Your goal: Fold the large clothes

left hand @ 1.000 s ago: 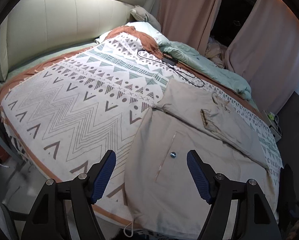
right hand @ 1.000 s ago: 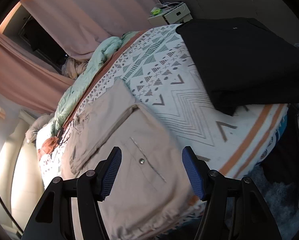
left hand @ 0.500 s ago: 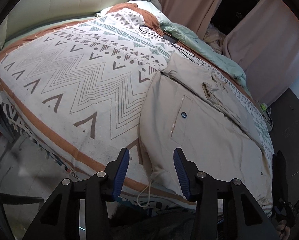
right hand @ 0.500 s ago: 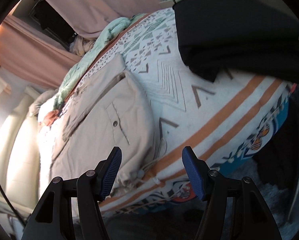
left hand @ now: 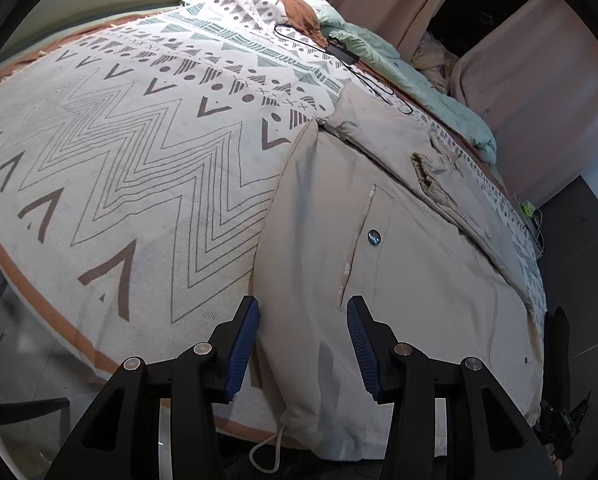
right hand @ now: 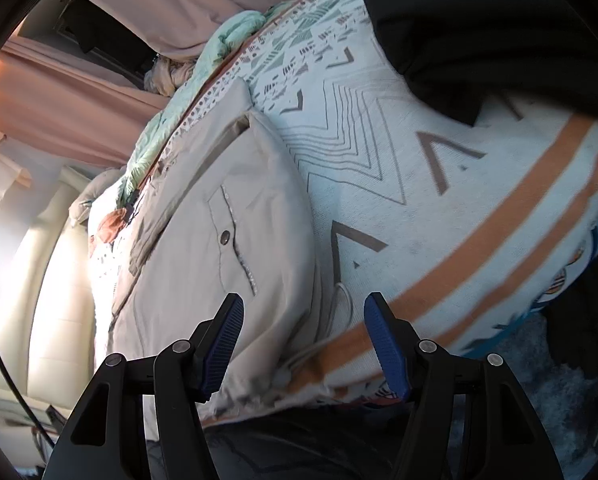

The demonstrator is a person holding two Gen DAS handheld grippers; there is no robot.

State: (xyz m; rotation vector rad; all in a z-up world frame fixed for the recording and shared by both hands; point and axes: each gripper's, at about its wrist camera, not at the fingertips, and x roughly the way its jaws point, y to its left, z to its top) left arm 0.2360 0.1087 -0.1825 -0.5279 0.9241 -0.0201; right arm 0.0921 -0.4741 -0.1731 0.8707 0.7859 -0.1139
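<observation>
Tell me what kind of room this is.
Most likely a bedroom: a bed under a patterned blanket, a padded headboard, and curtains beside it. A beige jacket lies on the bed.

I am holding the left hand-held gripper (left hand: 302, 322) tilted downward, its black arms reaching forward from the bottom of the left wrist view. Its blue ribbed pads (left hand: 243, 338) are standing apart with a moderate gap, and nothing is being pressed between them. I am keeping the right hand-held gripper (right hand: 304, 322) angled downward too, in much the same pose. Its blue pads (right hand: 385, 342) are spread a little wider than the left pair, and they are gripping nothing. Both pairs of fingers are pointing forward and down, and neither pair is closing on anything. My hands themselves are staying out of both views.
</observation>
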